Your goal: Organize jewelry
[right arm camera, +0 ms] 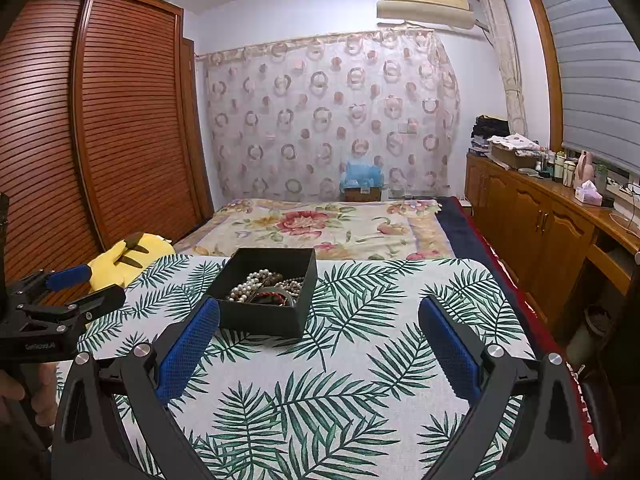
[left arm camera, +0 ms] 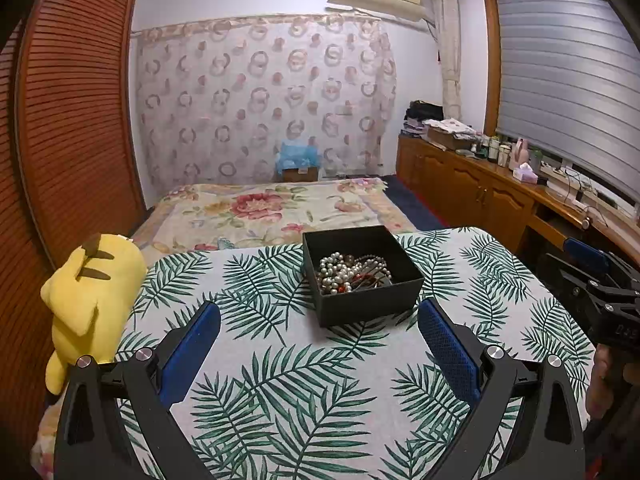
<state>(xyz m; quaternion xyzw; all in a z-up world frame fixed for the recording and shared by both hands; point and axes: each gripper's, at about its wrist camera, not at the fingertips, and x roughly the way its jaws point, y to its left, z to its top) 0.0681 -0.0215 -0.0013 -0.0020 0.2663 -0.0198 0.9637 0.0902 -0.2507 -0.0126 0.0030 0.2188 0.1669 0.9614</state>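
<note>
Both grippers hover above the palm-leaf tablecloth (left arm camera: pixel 280 380), nothing held; left gripper (left arm camera: pixel 319 340) has its blue pads spread wide, right gripper (right arm camera: pixel 319 340) likewise spread, empty cloth between the pads in each wrist view.

Black jewelry box (left arm camera: pixel 368 300) sits lidless at centre of the left wrist frame, centre-left of the right wrist frame; it lies just beyond the left gripper's tips and just past the right gripper's left pad.
Inside: a pearl bead necklace (left arm camera: pixel 334 270) heaped at the left of the box, tangled with darker beads and a red cord bracelet (right arm camera: pixel 272 293); individual strands cannot be separated by eye.

Risks, judged from this layout:
- strands look interlocked; pinching one would likely drag the whole clump out, or spill it over the rim;
- the box looks light and unanchored on cloth; a pad catching the wall could slide or tip it, and the cloth may bunch;
- small round beads may slip from broad pads; a poor grip could drop a strand off the table edge;
- yellow plush toy (left arm camera: pixel 94 292) at left-centre of the left wrist frame sits against the table's edge; a wide left swing could knock it off.
</note>
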